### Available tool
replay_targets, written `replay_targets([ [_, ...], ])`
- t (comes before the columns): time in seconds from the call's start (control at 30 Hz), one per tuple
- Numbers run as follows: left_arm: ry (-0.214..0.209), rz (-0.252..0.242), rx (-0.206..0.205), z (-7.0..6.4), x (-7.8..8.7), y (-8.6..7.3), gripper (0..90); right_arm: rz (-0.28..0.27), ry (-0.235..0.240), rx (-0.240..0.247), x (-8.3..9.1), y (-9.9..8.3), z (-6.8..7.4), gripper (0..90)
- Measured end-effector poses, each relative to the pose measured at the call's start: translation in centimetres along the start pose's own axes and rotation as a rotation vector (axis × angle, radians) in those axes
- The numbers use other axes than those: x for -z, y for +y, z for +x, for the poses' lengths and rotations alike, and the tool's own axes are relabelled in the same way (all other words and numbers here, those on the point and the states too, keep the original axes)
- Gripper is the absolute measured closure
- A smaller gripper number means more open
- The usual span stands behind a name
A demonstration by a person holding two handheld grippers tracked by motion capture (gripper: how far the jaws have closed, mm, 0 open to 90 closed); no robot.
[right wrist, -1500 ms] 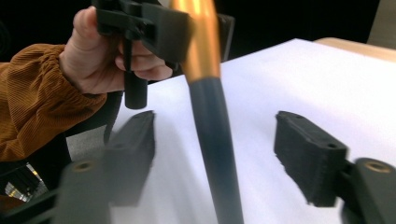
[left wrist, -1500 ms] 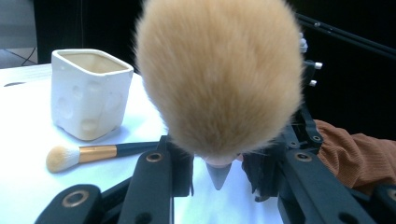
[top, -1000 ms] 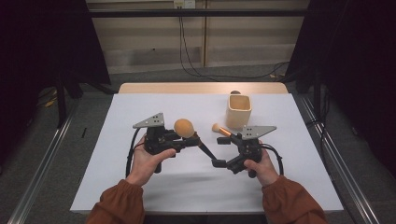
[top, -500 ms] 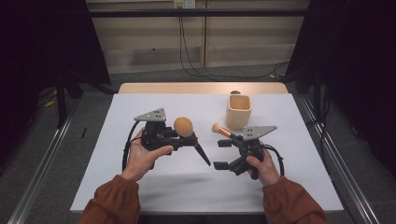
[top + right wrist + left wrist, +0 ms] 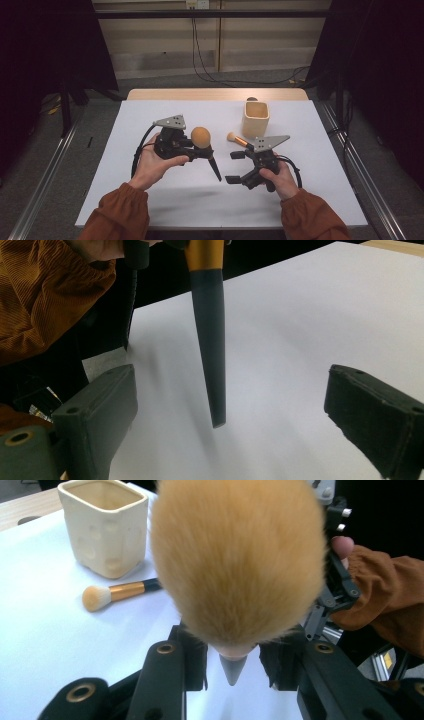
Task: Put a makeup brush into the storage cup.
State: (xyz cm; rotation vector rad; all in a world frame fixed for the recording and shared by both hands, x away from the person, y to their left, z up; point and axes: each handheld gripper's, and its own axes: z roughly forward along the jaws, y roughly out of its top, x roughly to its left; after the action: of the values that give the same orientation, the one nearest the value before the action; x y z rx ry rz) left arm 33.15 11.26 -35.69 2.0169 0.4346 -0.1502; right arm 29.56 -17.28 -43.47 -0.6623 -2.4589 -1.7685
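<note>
The left gripper [image 5: 192,146] is clamped on the large brush [image 5: 201,137] near its head, the black handle [image 5: 210,340] pointing down between the wide-open, empty jaws of the right gripper [image 5: 239,167]. A slack clamp could let the brush slip or swing. Beyond the jaws lie the small brush [image 5: 117,592] and cup [image 5: 106,526]; no writing is legible.

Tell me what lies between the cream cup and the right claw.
In the high view, a small brush lies on the white table between the cream cup and the right claw.

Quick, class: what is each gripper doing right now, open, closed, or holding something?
Left gripper: closed on the big brush, bristles up, handle pointing down.
Right gripper: open, holding nothing, jaws wide apart.
</note>
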Motion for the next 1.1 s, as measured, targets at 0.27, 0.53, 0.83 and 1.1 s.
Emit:
replay_targets([
  [0.27, 0.001, 0.052, 0.001, 0.2, -0.6, 0.3, 66.5, -0.022, -0.003, 0.012, -0.4, 0.0, 0.1, 5.5],
  [0.53, 0.003, 0.088, -0.011, 0.1, -1.3, 0.8, 66.5, -0.054, -0.004, -0.001, -0.8, 0.2, 0.3, 5.3],
  [0.83, -0.018, 0.106, -0.012, -0.1, -2.5, 0.9, 66.5, -0.060, 0.002, 0.009, -1.2, 0.4, 0.5, 6.3],
  [1.1, -0.034, 0.102, -0.019, -0.4, -3.1, 1.1, 66.5, -0.051, -0.046, -0.008, -1.8, 0.6, 0.8, 9.6],
])
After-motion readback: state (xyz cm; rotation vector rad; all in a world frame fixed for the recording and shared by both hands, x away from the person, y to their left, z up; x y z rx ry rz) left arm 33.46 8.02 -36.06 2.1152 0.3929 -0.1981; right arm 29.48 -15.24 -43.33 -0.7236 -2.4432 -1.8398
